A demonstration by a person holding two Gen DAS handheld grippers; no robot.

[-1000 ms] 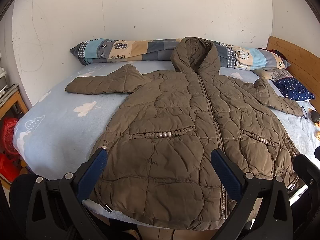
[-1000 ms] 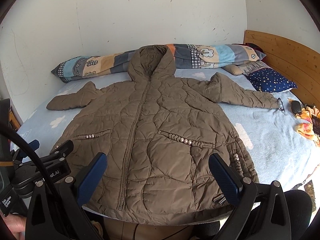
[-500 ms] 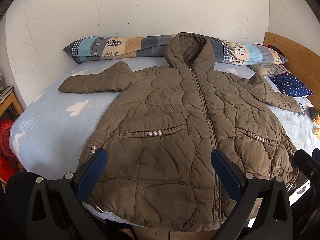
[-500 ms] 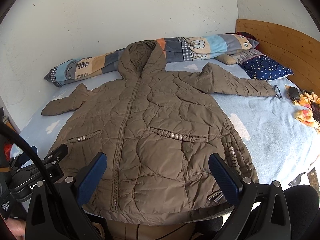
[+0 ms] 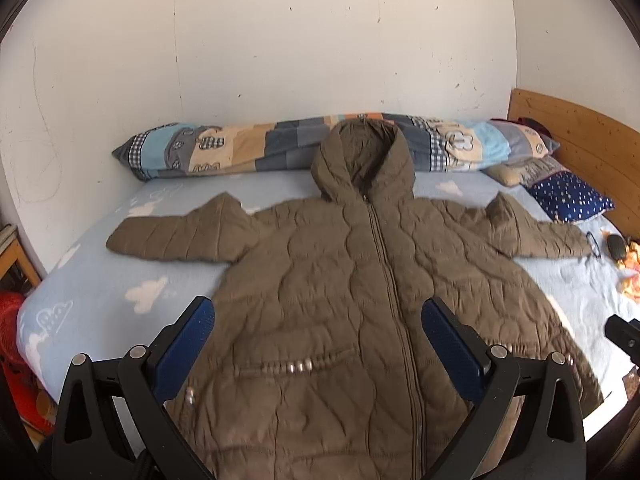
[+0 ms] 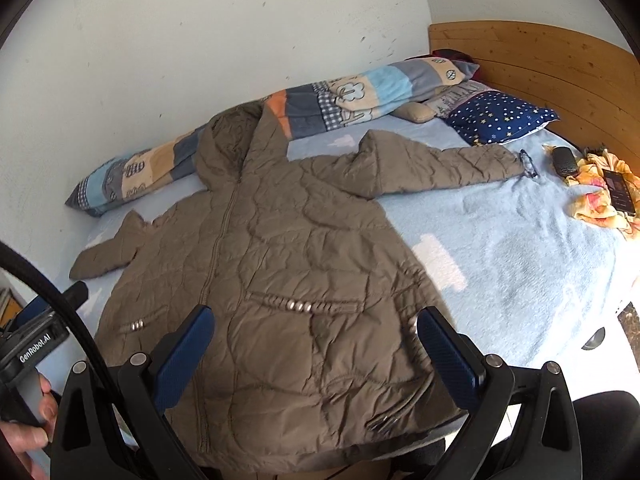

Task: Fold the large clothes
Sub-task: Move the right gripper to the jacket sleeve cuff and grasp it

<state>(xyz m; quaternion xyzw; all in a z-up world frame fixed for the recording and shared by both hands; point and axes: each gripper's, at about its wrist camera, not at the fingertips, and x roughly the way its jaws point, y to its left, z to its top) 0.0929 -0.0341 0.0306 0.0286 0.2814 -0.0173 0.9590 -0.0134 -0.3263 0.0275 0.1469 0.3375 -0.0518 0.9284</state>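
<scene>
Since the brown quilted coat lies face-up and spread flat on the blue bed sheet, zip running straight away from the person toward the hood at the patchwork bolster, its long axis points dead ahead of both claws — and the sleeves stick out crosswise to either side. The left gripper hangs over the lower left front panel with its jaws spread wide and nothing between them; the right gripper hovers likewise wide and empty above the right pocket, near the hem. The left sleeve lies up and leftward from the left claw, the right sleeve up and rightward from the right claw, toward the starry pillow. My judgement: each sleeve falls to the gripper on its own side — a forward, outward reach, then a fold inward across the zip.
</scene>
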